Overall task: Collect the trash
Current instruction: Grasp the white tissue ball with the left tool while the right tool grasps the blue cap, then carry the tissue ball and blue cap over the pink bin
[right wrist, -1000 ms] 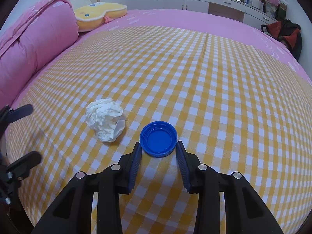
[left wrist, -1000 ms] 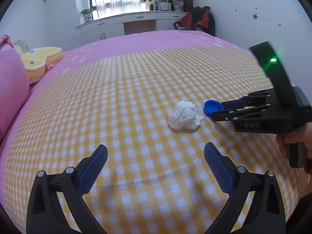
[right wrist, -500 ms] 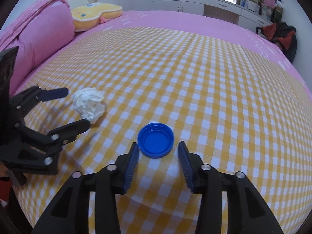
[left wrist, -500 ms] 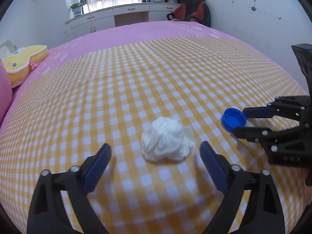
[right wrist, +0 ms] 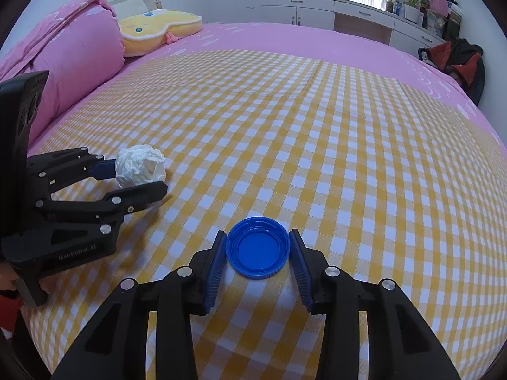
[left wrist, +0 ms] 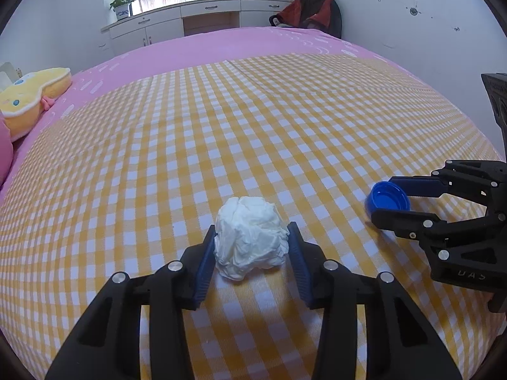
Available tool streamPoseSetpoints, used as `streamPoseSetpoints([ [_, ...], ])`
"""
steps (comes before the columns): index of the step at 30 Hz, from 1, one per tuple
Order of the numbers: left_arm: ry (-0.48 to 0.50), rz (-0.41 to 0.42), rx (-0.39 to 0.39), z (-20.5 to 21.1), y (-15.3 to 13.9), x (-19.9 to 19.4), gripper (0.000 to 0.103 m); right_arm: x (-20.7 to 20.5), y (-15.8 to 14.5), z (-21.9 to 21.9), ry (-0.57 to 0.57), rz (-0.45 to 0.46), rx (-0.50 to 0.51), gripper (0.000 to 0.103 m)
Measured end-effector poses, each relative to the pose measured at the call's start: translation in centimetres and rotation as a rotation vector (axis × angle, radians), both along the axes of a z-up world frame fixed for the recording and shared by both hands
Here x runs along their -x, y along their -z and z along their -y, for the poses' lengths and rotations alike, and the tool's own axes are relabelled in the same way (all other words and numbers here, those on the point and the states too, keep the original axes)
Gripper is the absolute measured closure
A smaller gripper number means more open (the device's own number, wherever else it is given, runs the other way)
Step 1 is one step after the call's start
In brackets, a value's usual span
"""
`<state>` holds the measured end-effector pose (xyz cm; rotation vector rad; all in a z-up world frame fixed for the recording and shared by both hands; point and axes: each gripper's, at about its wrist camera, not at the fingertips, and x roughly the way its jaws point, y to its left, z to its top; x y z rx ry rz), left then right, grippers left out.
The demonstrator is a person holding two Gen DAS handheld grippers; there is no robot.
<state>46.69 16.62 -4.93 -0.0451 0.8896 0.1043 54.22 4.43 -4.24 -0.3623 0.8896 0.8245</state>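
Left gripper (left wrist: 250,247): low over the bed, its 2 blue pads pressed against either side of the tissue ball, clamped on it.
Tissue ball (left wrist: 250,237): crumpled white paper, sitting on the checked cloth between the left fingers; in the right wrist view it lies at 10 o'clock from the cap.
Right gripper (right wrist: 257,255): fingers closed in on the bottle cap, 1 pad touching each side of its rim.
Bottle cap (right wrist: 257,247): blue, open side up, on the cloth between the right fingers; in the left wrist view it shows at 3 o'clock from the tissue, well apart from it.
Checked cloth (left wrist: 253,120): yellow and white, spread over the pink bedsheet (left wrist: 221,44).
Pink quilt (right wrist: 73,53): rolled, at 10 o'clock in the right wrist view.
Yellow plush pillow (right wrist: 158,28): just beyond the quilt.
Cabinets (left wrist: 177,25): white, under the window at 12 o'clock, potted plants on top.
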Motion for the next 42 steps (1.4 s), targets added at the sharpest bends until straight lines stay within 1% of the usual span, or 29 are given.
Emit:
streamPoseSetpoints([
  [3,-0.001,0.005,0.008,-0.1,-0.9,0.9,0.059,0.9,-0.8,0.3,-0.007,0.009,-0.002,0.059],
  [8,0.012,0.044,-0.012,0.6,-3.1,3.6,0.059,3.0,-2.5,1.0,-0.022,0.025,-0.008,0.059],
  [12,0.018,0.070,-0.016,1.0,-5.0,5.9,0.059,5.2,-4.0,1.8,-0.036,0.039,-0.017,0.059],
  [15,0.010,0.089,-0.003,1.1,-6.4,7.9,0.059,7.2,-5.4,2.6,-0.046,0.052,-0.027,0.059],
  [20,-0.013,0.121,0.003,0.9,-8.6,11.7,0.059,10.3,-7.1,3.9,-0.059,0.059,-0.038,0.059],
  [27,-0.048,0.143,0.039,0.6,-11.1,17.6,0.059,15.0,-9.3,5.8,-0.073,0.058,-0.062,0.059],
  [30,-0.058,0.144,0.042,0.6,-11.6,19.9,0.059,16.9,-10.0,6.5,-0.082,0.056,-0.071,0.059],
  [34,-0.070,0.168,0.011,1.4,-12.5,23.8,0.059,19.8,-10.9,7.6,-0.106,0.065,-0.092,0.059],
  [36,-0.075,0.178,0.010,1.8,-13.0,25.9,0.059,21.2,-11.4,8.1,-0.114,0.067,-0.106,0.059],
  [42,-0.072,0.194,0.022,3.4,-13.9,30.8,0.059,25.5,-12.7,9.7,-0.142,0.076,-0.140,0.059],
])
